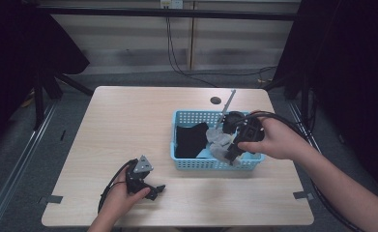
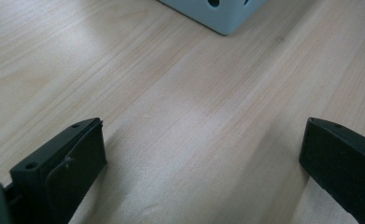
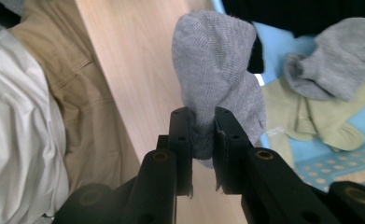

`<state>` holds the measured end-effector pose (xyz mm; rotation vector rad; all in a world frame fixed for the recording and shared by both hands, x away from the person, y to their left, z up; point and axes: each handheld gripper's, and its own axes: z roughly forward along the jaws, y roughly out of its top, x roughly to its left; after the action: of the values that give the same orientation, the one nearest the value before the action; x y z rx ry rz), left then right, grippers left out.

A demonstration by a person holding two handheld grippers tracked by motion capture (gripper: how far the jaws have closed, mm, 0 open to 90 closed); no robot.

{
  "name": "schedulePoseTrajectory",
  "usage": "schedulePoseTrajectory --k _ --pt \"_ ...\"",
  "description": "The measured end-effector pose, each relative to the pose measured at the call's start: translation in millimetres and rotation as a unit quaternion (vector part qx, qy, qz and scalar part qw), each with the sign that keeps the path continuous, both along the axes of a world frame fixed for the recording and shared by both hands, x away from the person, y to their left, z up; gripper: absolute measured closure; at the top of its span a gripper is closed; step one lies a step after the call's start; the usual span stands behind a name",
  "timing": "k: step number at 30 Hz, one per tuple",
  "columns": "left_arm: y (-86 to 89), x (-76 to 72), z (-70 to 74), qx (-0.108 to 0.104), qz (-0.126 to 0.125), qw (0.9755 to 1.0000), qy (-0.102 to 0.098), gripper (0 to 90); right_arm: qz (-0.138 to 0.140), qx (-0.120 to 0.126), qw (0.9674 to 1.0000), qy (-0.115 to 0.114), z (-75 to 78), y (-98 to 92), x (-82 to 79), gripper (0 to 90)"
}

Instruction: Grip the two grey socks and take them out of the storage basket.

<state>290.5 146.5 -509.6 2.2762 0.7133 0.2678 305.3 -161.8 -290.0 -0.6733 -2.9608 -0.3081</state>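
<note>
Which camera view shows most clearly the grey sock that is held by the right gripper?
The right gripper view: the grey sock is close and sharp there, pinched between the right gripper jaws. In the high view the sock is small, over the blue basket, partly behind the gripper. The left gripper view offers just a basket corner.

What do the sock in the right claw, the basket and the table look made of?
Grey sock: soft knit fabric, fine ribbing visible. Blue basket: likely moulded plastic, perforated walls, matte. Table: pale wood-grain surface, smooth with slight sheen; solid wood or laminate is unclear.
</note>
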Motion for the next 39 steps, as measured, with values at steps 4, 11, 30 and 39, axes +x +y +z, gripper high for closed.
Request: schedulePoseTrajectory --k 4,11,30,39 --pt "0.0 -0.1 -0.1 0.0 0.0 1.0 0.0 0.0 0.007 0.005 0.9999 0.006 -2.5 5.1 -7.1 79.2" --pt "0.0 0.0 -0.1 -0.001 -0.001 1.0 0.0 0.0 0.021 0.001 0.9995 0.021 -29.0 15.6 -13.1 78.4" --pt "0.4 0.2 0.1 0.003 -0.004 1.0 0.001 0.0 0.032 -0.025 0.9984 0.04 -111.5 40.6 -4.3 76.9" --pt "0.5 -0.1 0.3 0.004 -0.004 1.0 0.0 0.0 0.025 -0.016 0.9984 0.049 -120.9 43.0 -4.7 69.6"
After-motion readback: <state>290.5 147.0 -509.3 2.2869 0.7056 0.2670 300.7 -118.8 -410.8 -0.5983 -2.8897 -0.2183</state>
